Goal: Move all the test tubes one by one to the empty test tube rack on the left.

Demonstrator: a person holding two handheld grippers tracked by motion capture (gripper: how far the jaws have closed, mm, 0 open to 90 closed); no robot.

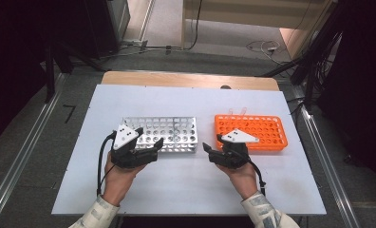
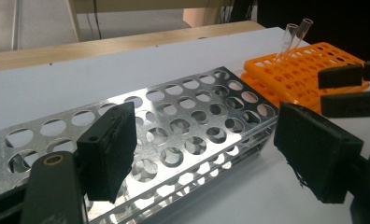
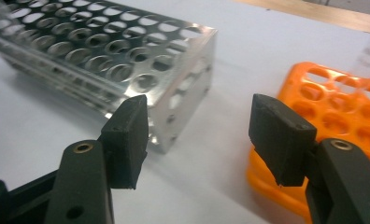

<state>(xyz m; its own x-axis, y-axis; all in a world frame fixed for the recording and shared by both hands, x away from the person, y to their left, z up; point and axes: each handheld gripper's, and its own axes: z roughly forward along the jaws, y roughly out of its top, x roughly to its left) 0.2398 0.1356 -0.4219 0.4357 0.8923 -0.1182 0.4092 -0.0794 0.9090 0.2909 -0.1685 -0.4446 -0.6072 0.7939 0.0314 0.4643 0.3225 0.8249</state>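
A silver metal tube rack (image 1: 164,133) (image 2: 183,126) (image 3: 103,51) with empty holes lies left of centre on the white board. To its right sits an orange plastic rack (image 1: 252,130) (image 2: 304,74) (image 3: 342,116), with two clear test tubes (image 1: 238,112) (image 2: 295,35) standing at its far edge. My left gripper (image 1: 150,137) (image 2: 206,140) is open at the silver rack's near side, its pads apart and off the metal. My right gripper (image 1: 213,142) (image 3: 202,135) is open and holds nothing; it points at the gap between the two racks. Its jaws also appear at the right in the left gripper view.
The white board (image 1: 186,190) covers a wooden table whose far edge (image 1: 191,80) shows behind it. Bare board lies in front of both racks and at the far side. Cables and dark stands occupy the floor beyond the table.
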